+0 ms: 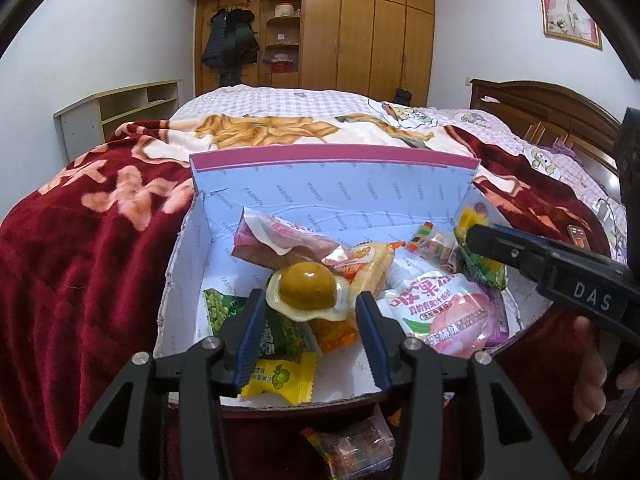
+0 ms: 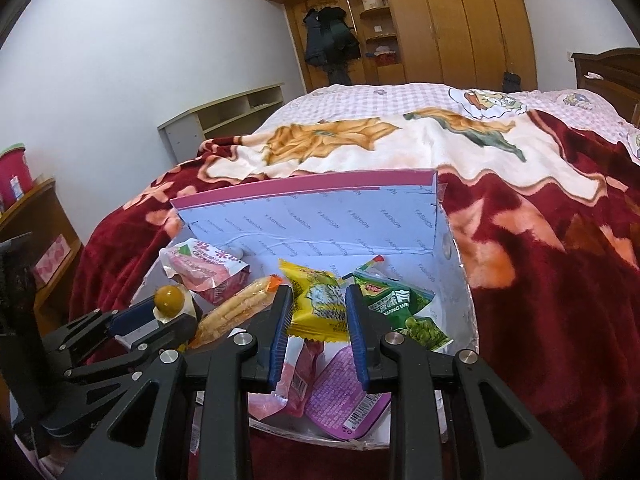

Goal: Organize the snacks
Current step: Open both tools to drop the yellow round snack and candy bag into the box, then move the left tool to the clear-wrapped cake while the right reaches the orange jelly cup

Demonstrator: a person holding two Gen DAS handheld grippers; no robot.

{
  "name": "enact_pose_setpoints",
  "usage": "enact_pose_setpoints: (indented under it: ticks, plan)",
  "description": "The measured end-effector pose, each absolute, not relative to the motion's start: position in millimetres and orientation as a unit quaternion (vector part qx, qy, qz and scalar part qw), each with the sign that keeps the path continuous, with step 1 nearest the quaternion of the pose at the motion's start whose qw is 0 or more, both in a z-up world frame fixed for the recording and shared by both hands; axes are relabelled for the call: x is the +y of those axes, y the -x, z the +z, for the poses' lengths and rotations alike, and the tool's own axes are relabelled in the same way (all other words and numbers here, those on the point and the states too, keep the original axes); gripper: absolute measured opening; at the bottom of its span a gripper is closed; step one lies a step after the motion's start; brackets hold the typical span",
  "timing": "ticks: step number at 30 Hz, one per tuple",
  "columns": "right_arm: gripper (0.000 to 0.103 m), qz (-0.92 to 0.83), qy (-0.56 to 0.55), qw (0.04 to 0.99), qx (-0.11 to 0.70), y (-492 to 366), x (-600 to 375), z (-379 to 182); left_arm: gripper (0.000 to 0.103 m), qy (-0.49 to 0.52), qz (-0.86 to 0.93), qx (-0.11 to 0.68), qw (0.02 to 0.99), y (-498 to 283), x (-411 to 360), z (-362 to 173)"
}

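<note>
Purple packet [image 2: 340,396], right view only

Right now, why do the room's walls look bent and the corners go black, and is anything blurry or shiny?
Left wrist view: the fisheye lens bows the walls and wardrobe, black lens edge fills the corners; soft indoor light, small glare on the egg-shaped snack pack; the hand at the right edge is blurred.
Right wrist view: same bending and dark corners; the box is sharp; the purple packet shines faintly.
</note>
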State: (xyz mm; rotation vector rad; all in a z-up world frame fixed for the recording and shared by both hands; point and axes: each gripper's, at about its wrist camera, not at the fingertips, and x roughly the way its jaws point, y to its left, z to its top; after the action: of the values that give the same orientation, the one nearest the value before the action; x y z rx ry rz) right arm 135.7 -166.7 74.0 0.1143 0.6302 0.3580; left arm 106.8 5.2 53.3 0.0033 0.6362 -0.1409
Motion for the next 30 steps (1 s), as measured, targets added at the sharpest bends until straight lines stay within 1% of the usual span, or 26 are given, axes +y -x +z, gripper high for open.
enact_pose_setpoints:
  ticks: [2, 3, 8, 12, 30]
  plan:
    - [0.039, 0.172, -0.05, 0.935, 0.305, -134, -166, 74, 0.052, -0.004, -0.066, 0.315, 0.947, -107, 4, 53]
    - [0.04, 0.173, -0.048, 0.936, 0.301, -134, -165, 75, 0.055, -0.004, -0.065, 0.318, 0.946, -107, 5, 52]
    - [0.042, 0.173, -0.044, 0.94, 0.292, -130, -165, 77, 0.057, 0.001, -0.062, 0.326, 0.943, -109, 7, 50]
    - [0.042, 0.172, -0.049, 0.939, 0.292, -128, -165, 76, 0.062, 0.002, -0.061, 0.326, 0.943, -107, 7, 51]
    - [0.042, 0.167, -0.096, 0.94, 0.282, -114, -179, 70, 0.062, 0.007, -0.071, 0.31, 0.948, -90, 7, 57]
